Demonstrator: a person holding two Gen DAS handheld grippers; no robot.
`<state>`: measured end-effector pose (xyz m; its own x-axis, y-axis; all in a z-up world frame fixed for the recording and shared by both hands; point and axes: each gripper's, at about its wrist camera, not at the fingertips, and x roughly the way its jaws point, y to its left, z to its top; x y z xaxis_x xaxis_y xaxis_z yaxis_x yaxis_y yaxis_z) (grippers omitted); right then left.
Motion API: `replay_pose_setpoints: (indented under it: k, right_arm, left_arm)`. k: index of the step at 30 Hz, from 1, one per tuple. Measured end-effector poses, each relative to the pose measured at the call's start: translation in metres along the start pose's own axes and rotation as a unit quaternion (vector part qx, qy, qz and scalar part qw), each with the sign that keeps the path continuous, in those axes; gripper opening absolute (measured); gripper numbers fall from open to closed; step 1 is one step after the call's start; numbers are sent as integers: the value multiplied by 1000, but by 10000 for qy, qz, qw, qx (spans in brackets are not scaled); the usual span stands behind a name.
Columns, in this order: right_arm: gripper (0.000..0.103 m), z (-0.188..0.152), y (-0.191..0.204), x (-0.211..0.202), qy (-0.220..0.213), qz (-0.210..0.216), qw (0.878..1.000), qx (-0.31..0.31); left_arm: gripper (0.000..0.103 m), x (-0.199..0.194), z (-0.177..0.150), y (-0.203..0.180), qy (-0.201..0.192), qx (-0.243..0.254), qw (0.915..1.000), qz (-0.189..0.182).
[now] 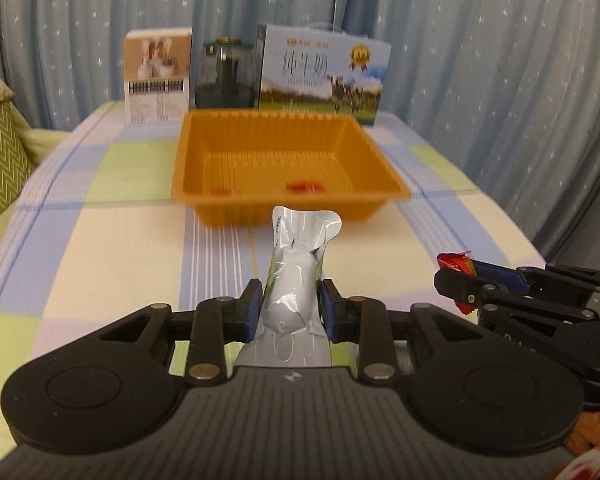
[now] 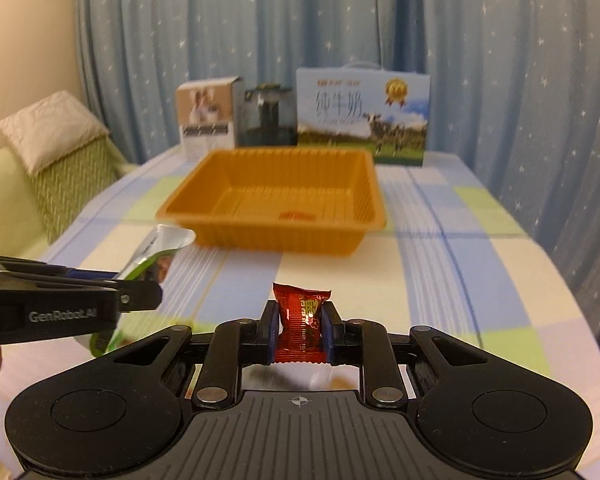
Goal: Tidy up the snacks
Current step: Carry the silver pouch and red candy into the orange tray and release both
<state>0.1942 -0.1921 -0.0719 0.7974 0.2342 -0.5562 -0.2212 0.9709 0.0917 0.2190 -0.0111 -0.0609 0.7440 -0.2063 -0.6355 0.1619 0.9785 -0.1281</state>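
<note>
Two snacks are pinched: our left hand-held gripper (image 1: 288,308) clamps a crinkled silver foil pouch (image 1: 300,276), our right hand-held gripper (image 2: 299,332) a small red foil-wrapped candy (image 2: 300,326). Either slick wrapper could slip out. Ahead of both on the checked surface (image 2: 480,280) sits the orange ribbed plastic tray (image 2: 276,208); nothing blocks it. Beyond stand a dark glass jar (image 2: 266,118) and blue milk carton (image 2: 362,114).

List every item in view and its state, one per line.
Left gripper: shut on the silver pouch, held above the table.
Right gripper: shut on the red candy, also off the table.
Orange tray: on the checked cloth, holding red snacks, mostly bare.
Milk carton: upright behind the tray.
Small box: upright.
Dark jar: upright between them; contents unclear.
</note>
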Motion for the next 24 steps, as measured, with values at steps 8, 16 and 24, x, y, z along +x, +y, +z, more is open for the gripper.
replay_pose_setpoints:
  k: [8, 16, 24]
  right_arm:
    - [22, 55, 0, 31, -285, 42, 9996, 55]
    - [22, 95, -8, 86, -362, 57, 9991, 232]
    - [22, 110, -26, 127, -359, 92, 9981, 484]
  left_arm:
    - [28, 24, 54, 9, -221, -157, 9996, -121]
    - [28, 67, 88, 24, -253, -356, 9990, -98]
    - [28, 104, 106, 36, -280, -555, 9980, -137]
